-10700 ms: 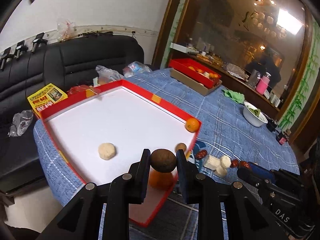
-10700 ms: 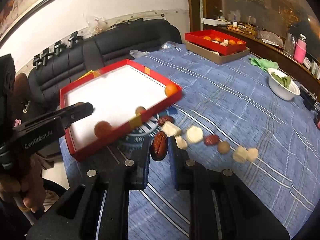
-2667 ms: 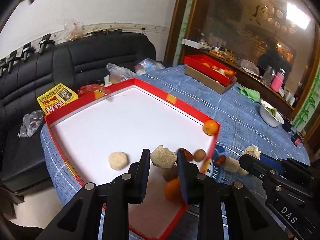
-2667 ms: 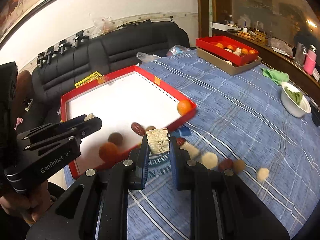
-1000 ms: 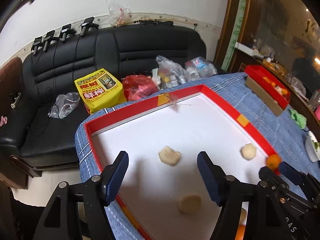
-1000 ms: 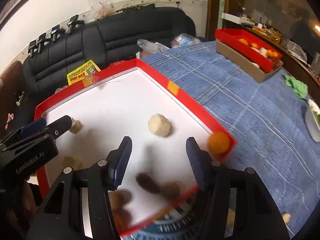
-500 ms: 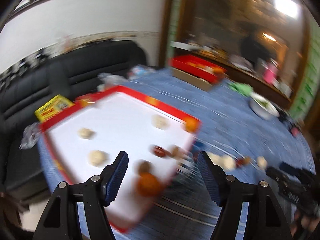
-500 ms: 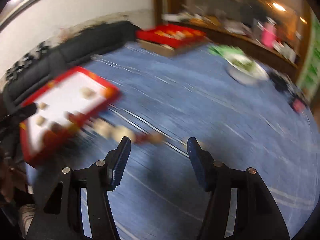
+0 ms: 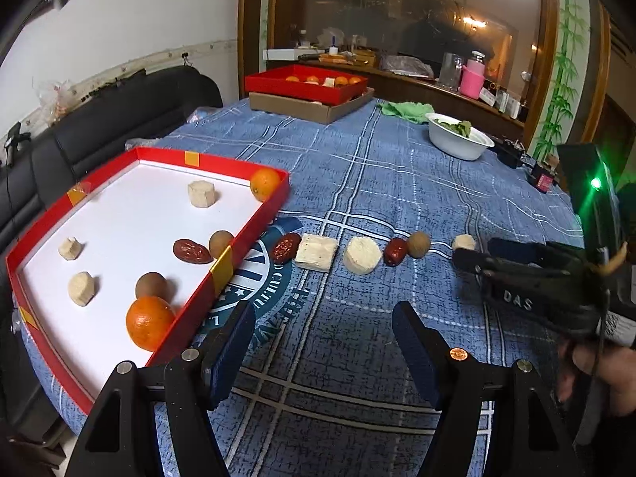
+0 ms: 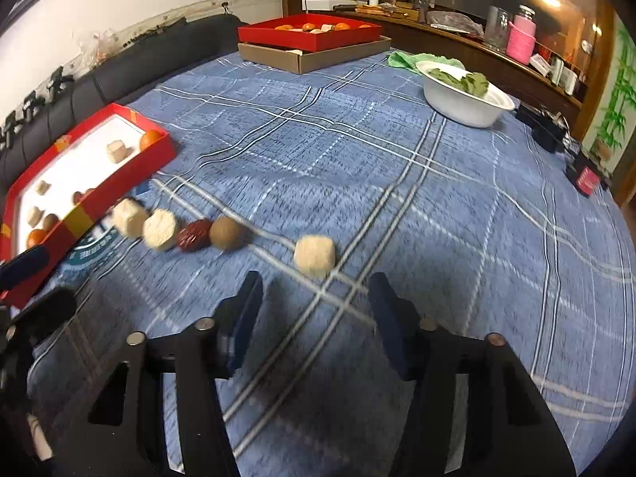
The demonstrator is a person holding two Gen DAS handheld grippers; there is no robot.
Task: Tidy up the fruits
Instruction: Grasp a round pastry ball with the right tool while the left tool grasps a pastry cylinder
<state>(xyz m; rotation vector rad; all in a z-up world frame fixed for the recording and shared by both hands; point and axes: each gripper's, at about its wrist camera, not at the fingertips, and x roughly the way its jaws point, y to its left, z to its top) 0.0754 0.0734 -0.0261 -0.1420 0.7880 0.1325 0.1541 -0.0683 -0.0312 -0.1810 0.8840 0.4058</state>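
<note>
Over the bench, both hands have swung away from the red tray (image 9: 254, 234): left gripper (image 9: 322, 332) apart and empty, right gripper (image 10: 314, 306) closing on nothing, pale chunk (image 10: 315, 256) just ahead, next pick likely

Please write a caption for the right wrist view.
Right tool, empty and closing, approaches a pale cube on the blue tablecloth.
</note>
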